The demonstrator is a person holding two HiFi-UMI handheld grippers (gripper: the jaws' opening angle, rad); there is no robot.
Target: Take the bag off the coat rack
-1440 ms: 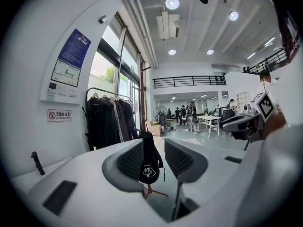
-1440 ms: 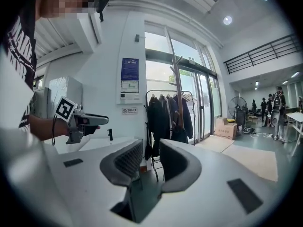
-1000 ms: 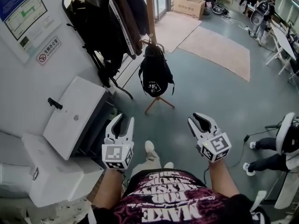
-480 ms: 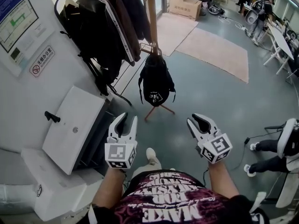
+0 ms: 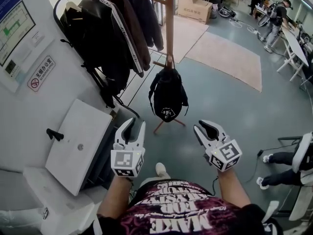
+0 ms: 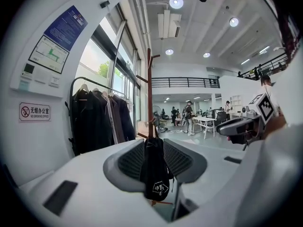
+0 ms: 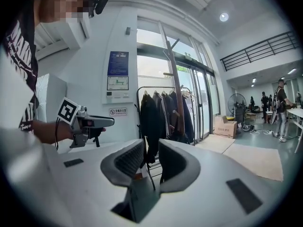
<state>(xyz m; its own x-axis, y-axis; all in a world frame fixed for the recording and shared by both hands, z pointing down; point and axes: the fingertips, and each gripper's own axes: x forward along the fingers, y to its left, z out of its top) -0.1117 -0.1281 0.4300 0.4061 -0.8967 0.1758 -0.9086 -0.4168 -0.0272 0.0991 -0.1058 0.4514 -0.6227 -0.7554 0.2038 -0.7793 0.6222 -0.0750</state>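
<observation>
A black bag (image 5: 168,94) with a small white logo hangs by its top loop from a low peg of the wooden coat rack (image 5: 169,23). Both grippers are held out in front of me, short of the bag and not touching it. My left gripper (image 5: 133,126) points at the bag, its jaws open and empty. In the left gripper view the bag (image 6: 155,169) shows in line with the gap between the jaws, well beyond their tips. My right gripper (image 5: 206,128) is level with the left, just right of the bag, also open and empty.
A rail of dark jackets (image 5: 112,38) stands left of the rack. A white cabinet (image 5: 78,141) is at my left knee. A cardboard box (image 5: 195,4) and pink rugs (image 5: 230,58) lie beyond. A seated person's legs (image 5: 279,155) are at the right.
I have stepped closer to the coat rack: the bag now sits nearer and lower in the head view. Both grippers have come forward with me and stay open.
</observation>
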